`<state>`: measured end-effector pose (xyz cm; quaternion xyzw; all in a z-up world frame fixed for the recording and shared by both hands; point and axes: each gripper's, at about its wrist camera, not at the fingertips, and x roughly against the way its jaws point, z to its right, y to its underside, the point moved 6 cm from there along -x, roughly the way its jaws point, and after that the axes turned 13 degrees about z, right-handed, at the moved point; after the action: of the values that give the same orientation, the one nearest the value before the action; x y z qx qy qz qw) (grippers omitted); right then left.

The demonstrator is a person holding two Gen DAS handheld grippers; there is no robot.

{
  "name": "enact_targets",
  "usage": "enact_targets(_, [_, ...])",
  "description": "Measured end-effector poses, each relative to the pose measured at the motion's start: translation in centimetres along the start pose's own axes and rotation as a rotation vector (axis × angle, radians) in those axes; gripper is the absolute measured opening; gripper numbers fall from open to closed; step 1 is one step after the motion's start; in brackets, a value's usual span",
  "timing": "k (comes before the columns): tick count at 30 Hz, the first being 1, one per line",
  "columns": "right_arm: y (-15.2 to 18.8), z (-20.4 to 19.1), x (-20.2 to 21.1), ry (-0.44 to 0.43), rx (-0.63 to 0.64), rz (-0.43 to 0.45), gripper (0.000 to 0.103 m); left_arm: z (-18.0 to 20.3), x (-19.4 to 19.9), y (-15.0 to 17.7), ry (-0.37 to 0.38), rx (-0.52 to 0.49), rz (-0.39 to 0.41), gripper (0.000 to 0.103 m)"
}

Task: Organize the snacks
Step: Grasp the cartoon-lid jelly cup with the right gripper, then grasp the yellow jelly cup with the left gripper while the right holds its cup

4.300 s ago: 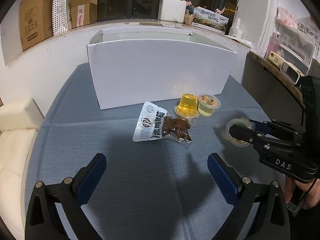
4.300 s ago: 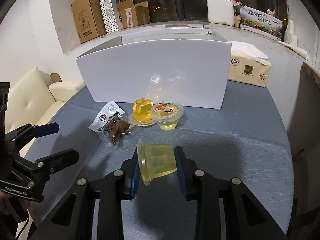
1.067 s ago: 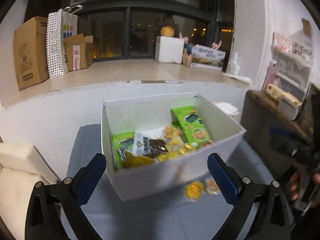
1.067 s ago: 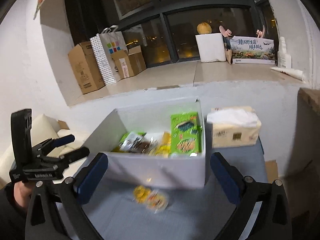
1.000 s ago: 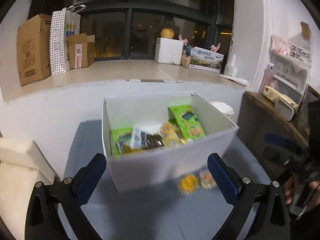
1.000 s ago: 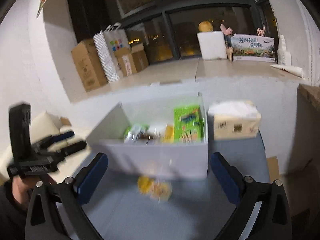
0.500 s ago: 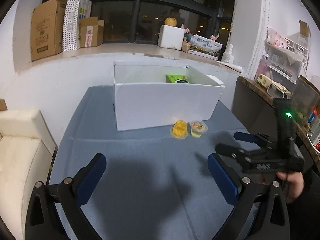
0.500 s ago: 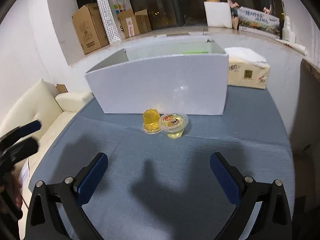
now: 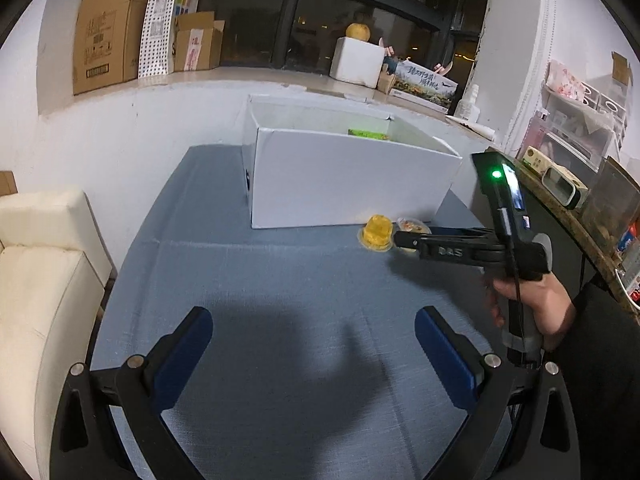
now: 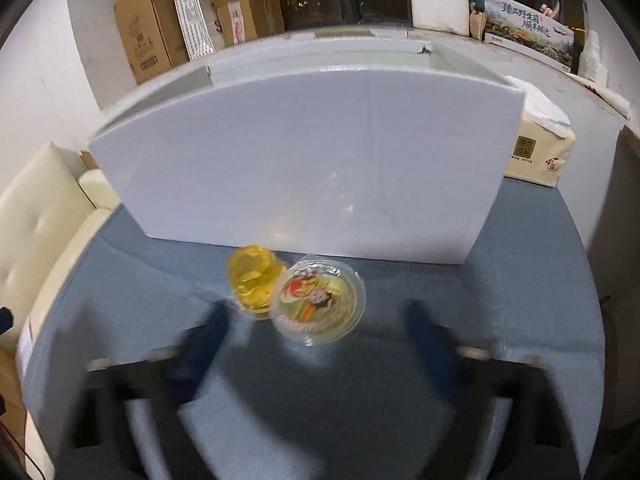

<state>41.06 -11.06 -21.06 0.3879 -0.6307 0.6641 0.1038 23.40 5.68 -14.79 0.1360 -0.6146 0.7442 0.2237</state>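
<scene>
Both claws came down from over the white box (image 10: 304,160) since the prior frames; R gripper (image 10: 316,344) jaws have just been closing, pads blurred but apart, w/ the lidded jelly cup (image 10: 318,300) between them, not pinched. It sits on the blue table (image 9: 260,280) touching the yellow jelly cup (image 10: 254,280) on its left, both just near-side of the box wall. L gripper (image 9: 312,348) is spread wide over bare cloth, nothing in it.

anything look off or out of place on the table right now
Two jelly cups are outside the white box: the yellow jelly cup sits upside down, against the lidded jelly cup, which stands upright. Nothing looks spilled.
</scene>
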Motion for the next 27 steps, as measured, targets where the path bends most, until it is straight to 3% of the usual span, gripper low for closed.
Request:
enact_targets(2, [0.2,0.0,-0.3,0.0,0.005,-0.008,0.033,0.0,-0.4,0.2,0.0,0.0,-0.007,0.103])
enact_targets(13, [0.0,0.5,3.5,-0.061,-0.041,0.086,0.034,2.0,-2.9,0.0,0.022,-0.033,-0.027,0.103])
enact_targets(19, [0.7,1.6,9.3,-0.088,-0.093,0.162,0.034,3.9,-7.0,-0.5,0.019,-0.075,-0.066,0.103])
enact_targets(27, [2.0,4.6,14.7,-0.041,-0.097,0.204,0.034,7.7,-14.0,-0.7,-0.018,-0.138,-0.105,0.103])
